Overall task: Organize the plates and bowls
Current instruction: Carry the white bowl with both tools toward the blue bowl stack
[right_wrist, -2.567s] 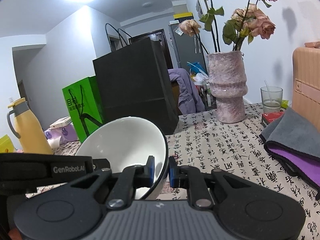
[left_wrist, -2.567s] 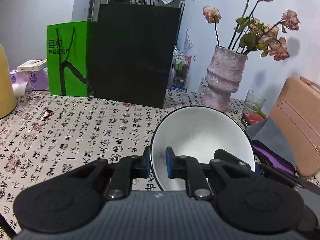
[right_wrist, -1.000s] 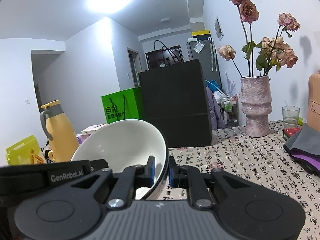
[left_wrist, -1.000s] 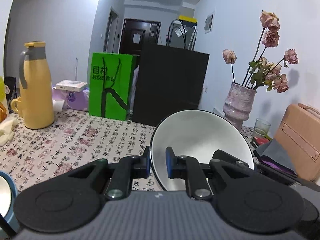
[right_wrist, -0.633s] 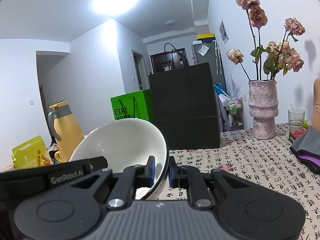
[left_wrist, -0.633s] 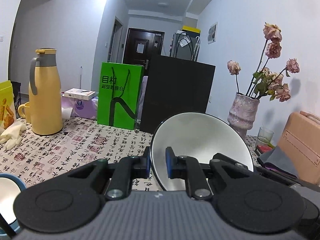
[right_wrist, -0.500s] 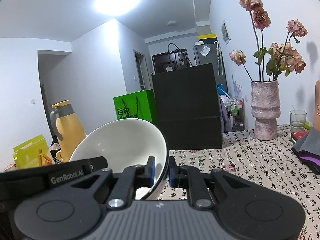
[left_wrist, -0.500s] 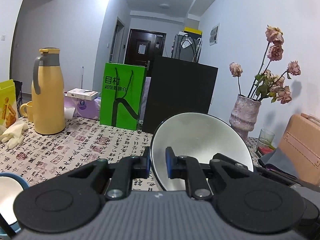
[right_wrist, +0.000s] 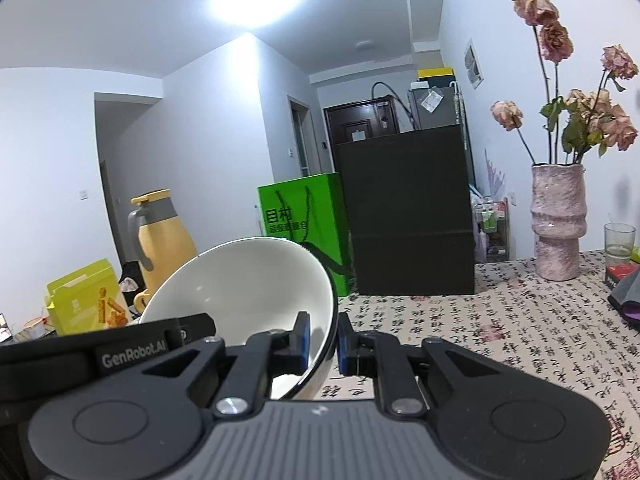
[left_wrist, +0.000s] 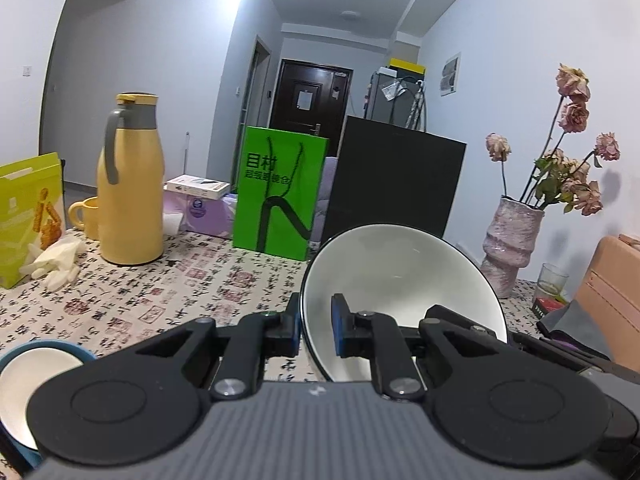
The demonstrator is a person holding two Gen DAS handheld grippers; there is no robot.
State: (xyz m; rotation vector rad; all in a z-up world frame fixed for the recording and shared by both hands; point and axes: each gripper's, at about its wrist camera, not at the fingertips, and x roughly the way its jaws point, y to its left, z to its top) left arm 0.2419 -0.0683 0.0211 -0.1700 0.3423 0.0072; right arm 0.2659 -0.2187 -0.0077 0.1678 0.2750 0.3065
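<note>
A white bowl with a dark outside (left_wrist: 400,276) is held by both grippers above the table, one on each side of its rim. My left gripper (left_wrist: 316,330) is shut on the bowl's left rim. My right gripper (right_wrist: 323,340) is shut on the right rim of the same bowl (right_wrist: 244,284). The left gripper's black body (right_wrist: 120,354) shows at the lower left of the right wrist view. A second bowl, white inside with a blue rim (left_wrist: 32,380), sits on the table at the lower left of the left wrist view, partly hidden by my gripper.
On the patterned tablecloth (left_wrist: 160,296) stand a yellow thermos (left_wrist: 130,184), a yellow mug (left_wrist: 86,218), a green bag (left_wrist: 282,198), a black bag (left_wrist: 394,184), a pink vase with dried roses (left_wrist: 510,244), a glass (left_wrist: 554,282) and a yellow box (left_wrist: 28,216). A grey cloth (right_wrist: 626,292) lies right.
Both grippers have swung left with the bowl and tilted up. The thermos, yellow box and blue-rimmed bowl have come into view. The grip on the bowl has not changed.
</note>
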